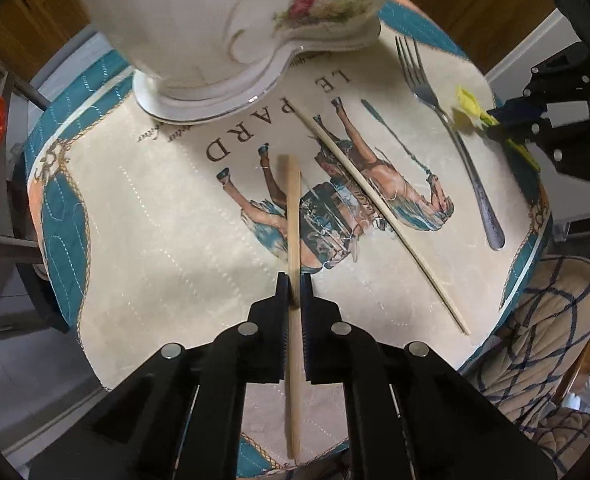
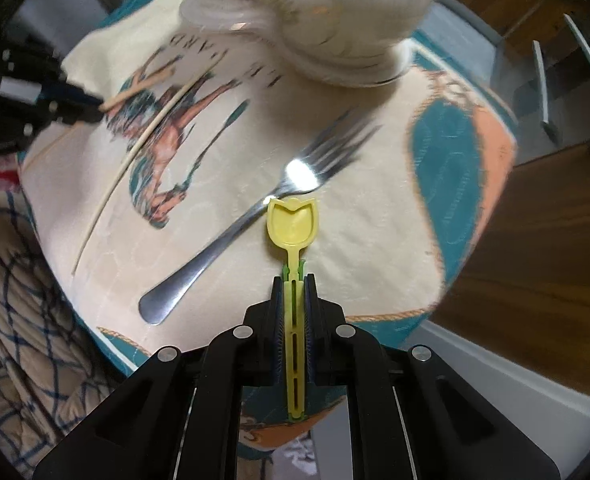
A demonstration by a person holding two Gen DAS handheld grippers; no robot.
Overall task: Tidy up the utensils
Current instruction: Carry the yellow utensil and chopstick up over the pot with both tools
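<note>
In the left wrist view, the left gripper [image 1: 293, 280] has its jaws pressed together on a wooden chopstick [image 1: 293, 216], pinching it partway along so that one end reaches out over the printed tablecloth [image 1: 155, 208] and the other runs back between the fingers. A second chopstick [image 1: 379, 208] lies flat and diagonal on the cloth just beside it, a metal fork [image 1: 451, 128] lies farther right, and a flowered china tureen [image 1: 235, 32] stands beyond. The sticks look light, stiff and thin; the loose one would probably roll or skid, so a pinch near its middle seems safest. In the right wrist view, which is blurred, the right gripper [image 2: 293, 280] is clamped on the slotted handle of a small yellow plastic scoop [image 2: 293, 226], whose tulip-shaped bowl sticks out ahead just above the fork [image 2: 231, 236]. The scoop appears very light and somewhat flexible. The fork looks heavier and slick, lying flat, so taking it across the narrow neck should hold best.
</note>
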